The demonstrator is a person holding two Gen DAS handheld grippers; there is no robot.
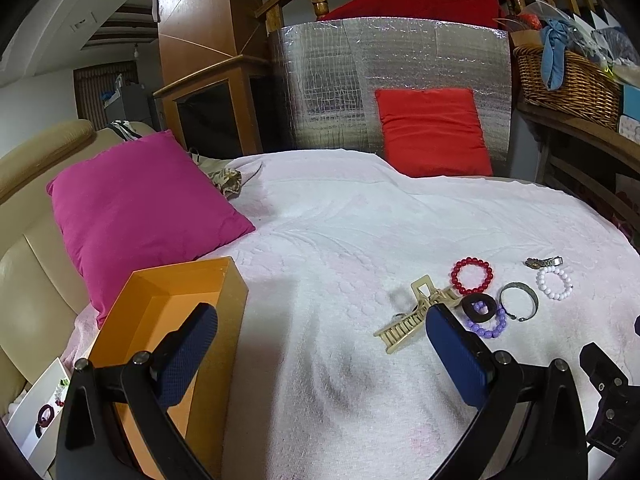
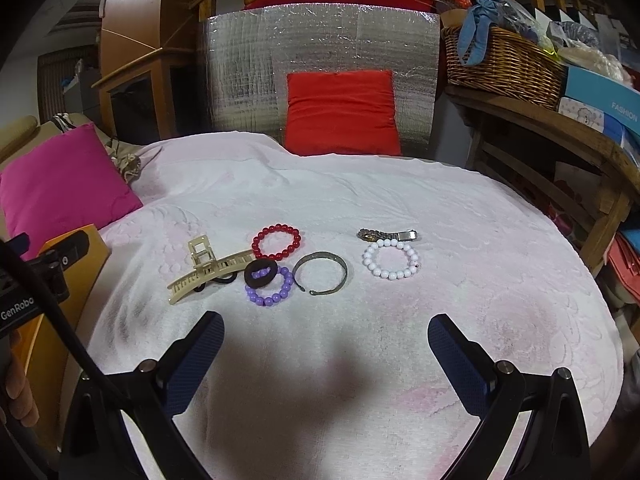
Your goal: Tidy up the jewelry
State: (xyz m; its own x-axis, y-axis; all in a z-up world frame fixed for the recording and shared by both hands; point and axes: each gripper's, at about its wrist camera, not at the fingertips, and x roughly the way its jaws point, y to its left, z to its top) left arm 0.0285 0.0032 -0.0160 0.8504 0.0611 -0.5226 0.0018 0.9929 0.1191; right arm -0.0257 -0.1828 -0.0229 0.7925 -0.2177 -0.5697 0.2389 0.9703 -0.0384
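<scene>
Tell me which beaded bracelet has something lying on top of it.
The purple beaded bracelet: a dark brown ring-shaped hair tie overlaps its upper-left edge. The red beaded bracelet and white beaded bracelet lie uncovered.

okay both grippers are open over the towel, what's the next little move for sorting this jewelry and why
Probably ease the right gripper forward onto the white bead bracelet. It lies apart from the tangled cluster, both grippers are open and empty, and the orange box sits open by the left gripper.
</scene>
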